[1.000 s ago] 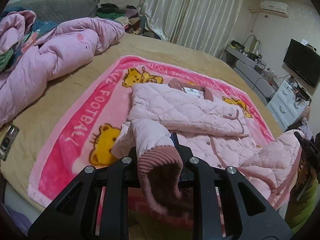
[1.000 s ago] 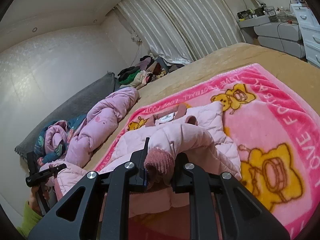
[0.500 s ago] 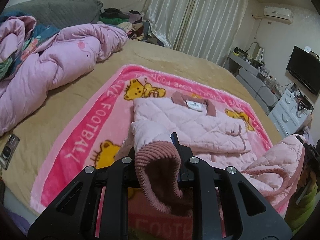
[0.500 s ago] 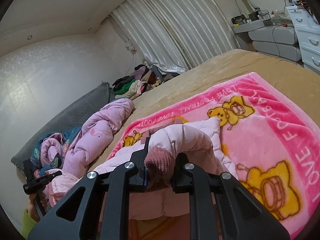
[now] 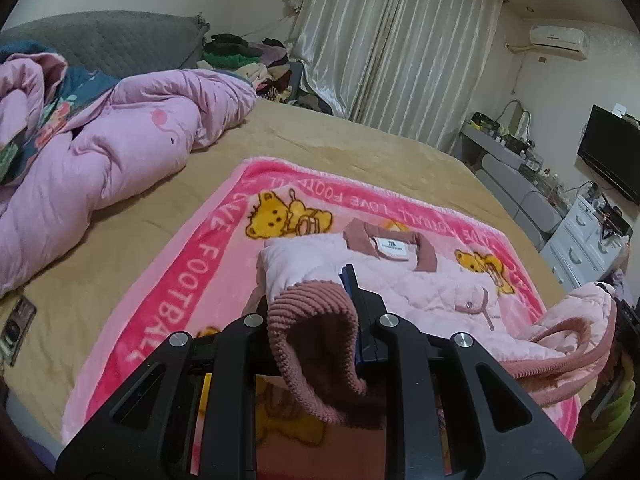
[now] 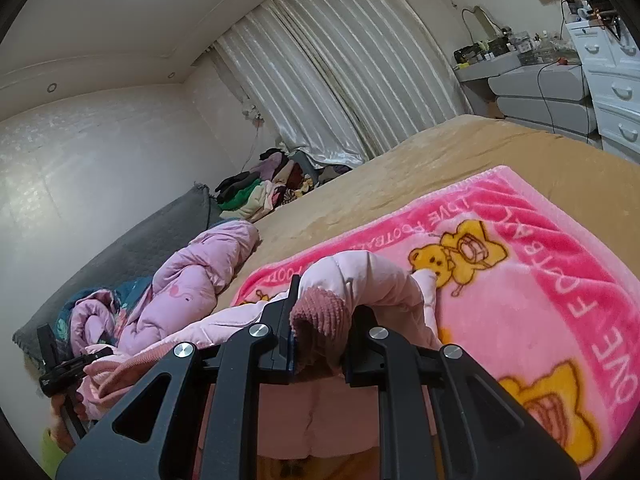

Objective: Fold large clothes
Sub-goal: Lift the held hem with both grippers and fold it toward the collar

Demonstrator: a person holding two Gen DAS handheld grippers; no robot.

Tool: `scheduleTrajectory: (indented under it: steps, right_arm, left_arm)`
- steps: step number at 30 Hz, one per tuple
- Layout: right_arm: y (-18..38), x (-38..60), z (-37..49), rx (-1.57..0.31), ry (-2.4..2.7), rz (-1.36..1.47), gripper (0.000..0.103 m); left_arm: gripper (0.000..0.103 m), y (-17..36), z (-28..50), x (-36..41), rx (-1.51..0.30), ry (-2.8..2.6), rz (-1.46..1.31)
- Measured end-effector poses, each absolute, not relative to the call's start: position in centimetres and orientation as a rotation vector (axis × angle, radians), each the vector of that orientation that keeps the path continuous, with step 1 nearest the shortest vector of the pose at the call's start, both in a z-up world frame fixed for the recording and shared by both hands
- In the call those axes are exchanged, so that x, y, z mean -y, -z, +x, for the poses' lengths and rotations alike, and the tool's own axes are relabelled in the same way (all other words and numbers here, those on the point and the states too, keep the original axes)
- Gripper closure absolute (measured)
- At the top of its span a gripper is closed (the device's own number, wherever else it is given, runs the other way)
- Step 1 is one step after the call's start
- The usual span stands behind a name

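Observation:
A pale pink quilted jacket (image 5: 420,288) with a dusty-rose ribbed collar lies on a pink bear-print blanket (image 5: 192,264) on the bed. My left gripper (image 5: 316,320) is shut on the ribbed cuff and lower edge of the jacket (image 5: 320,344), lifted above the blanket. My right gripper (image 6: 320,332) is shut on the other ribbed cuff (image 6: 320,312), with the sleeve (image 6: 372,276) arching up over it. The jacket's hem sags between the two grippers; the far side under the lifted cloth is hidden.
A crumpled pink duvet (image 5: 104,160) lies at the left of the tan bed (image 5: 360,148). A phone (image 5: 16,320) lies at the bed's left edge. Piled clothes (image 6: 264,188) sit by the curtains. White drawers (image 6: 612,92) and a TV (image 5: 608,156) stand to the right.
Both grippers have carried the cuffs and the jacket's lower part forward, toward the collar. The jacket body now looks shorter.

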State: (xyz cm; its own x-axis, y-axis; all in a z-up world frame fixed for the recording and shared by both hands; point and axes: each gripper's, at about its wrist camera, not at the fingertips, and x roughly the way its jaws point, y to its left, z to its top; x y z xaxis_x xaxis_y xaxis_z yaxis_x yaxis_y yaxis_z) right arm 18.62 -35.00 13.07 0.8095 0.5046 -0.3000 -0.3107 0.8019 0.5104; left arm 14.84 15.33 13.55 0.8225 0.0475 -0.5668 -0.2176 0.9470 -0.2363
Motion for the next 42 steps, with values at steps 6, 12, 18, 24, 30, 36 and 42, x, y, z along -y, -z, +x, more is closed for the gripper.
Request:
scheduleTrajectory:
  steps: [6, 12, 18, 24, 30, 36, 42]
  right_arm:
    - [-14.0, 34.6, 20.7, -0.432, -0.442, 0.453, 0.088]
    - [-15.5, 33.9, 22.7, -0.412, -0.434, 0.439, 0.088]
    - [-16.5, 33.3, 24.7, -0.394, -0.422, 0.434, 0.088]
    - [-16.1, 32.9, 26.5, -0.406, -0.400, 0.436, 0.088]
    - [-14.7, 33.2, 27.9, -0.431, -0.352, 0.429, 0.088]
    - [-12.6, 33.4, 29.7, -0.476, -0.315, 0.446, 0.088]
    - [-10.8, 33.3, 31.0, -0.502, -0.293, 0.445, 0.088]
  left_arm:
    - [0.089, -14.1, 17.0, -15.9, -0.582, -0.152, -0.293]
    - [0.090, -14.8, 19.0, -16.6, -0.573, -0.166, -0.277]
    - [0.089, -15.2, 20.5, -17.2, -0.565, -0.175, -0.271]
    - [0.089, -14.9, 22.2, -17.6, -0.570, -0.176, -0.273]
    - [0.089, -14.2, 23.8, -17.0, -0.569, -0.183, -0.242]
    - [0.089, -12.7, 25.2, -16.2, -0.569, -0.190, -0.189]
    - [0.089, -11.3, 26.5, -15.7, -0.580, -0.205, -0.144]
